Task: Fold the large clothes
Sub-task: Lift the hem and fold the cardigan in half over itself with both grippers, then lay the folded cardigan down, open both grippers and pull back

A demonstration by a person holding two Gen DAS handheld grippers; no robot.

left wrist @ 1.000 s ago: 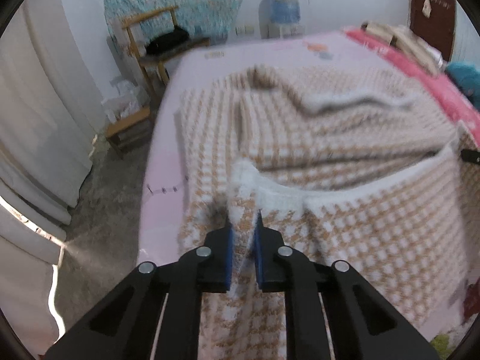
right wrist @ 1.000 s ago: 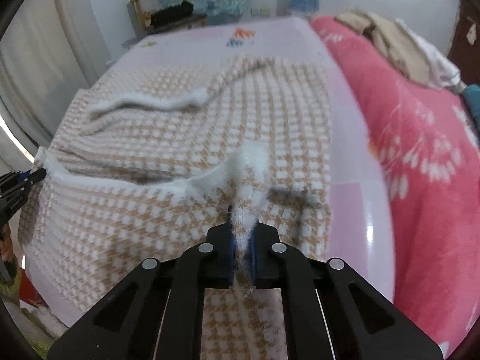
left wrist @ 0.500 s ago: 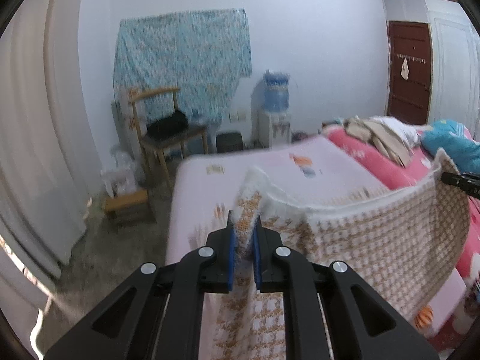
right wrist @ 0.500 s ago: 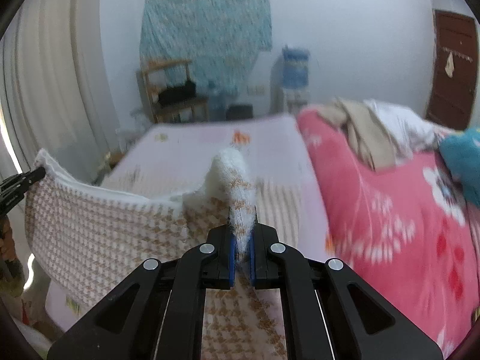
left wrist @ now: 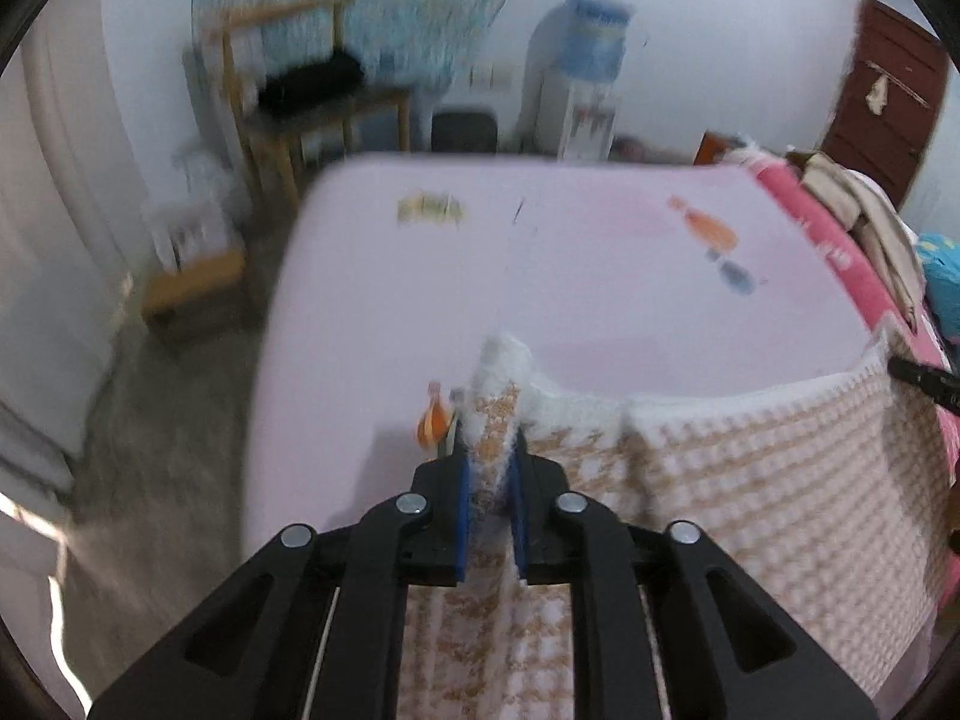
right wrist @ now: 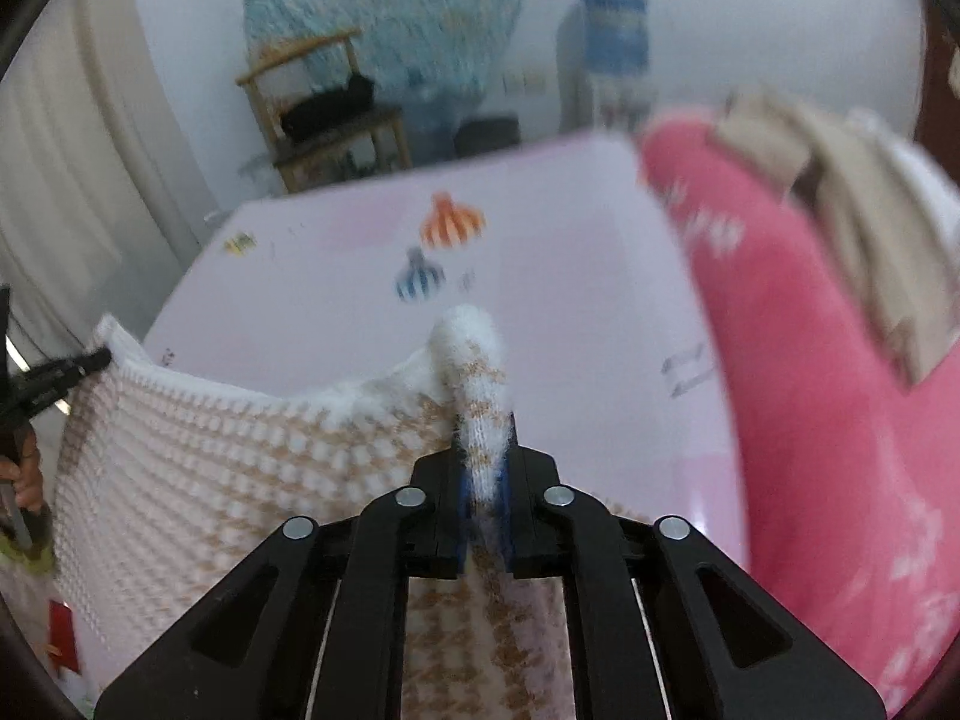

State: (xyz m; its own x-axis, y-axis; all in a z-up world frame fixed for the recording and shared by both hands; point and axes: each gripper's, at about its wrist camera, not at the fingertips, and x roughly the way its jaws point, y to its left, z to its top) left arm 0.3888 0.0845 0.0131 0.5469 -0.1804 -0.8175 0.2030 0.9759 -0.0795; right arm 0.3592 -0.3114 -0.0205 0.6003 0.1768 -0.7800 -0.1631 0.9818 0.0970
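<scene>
the lower part of the houndstooth knit garment [left wrist: 750,480] runs off the bottom edge of both views, so its full shape cannot be told. the right gripper [left wrist: 918,381] shows in the left wrist view only as a dark tip at the frame's edge. the far wall, wooden chair [right wrist: 324,114] and water dispenser [left wrist: 579,102] are smeared by motion blur. the bed sheet [left wrist: 600,276] prints are too blurred to read.

Soft daylight, motion blur, fisheye vignetting
</scene>
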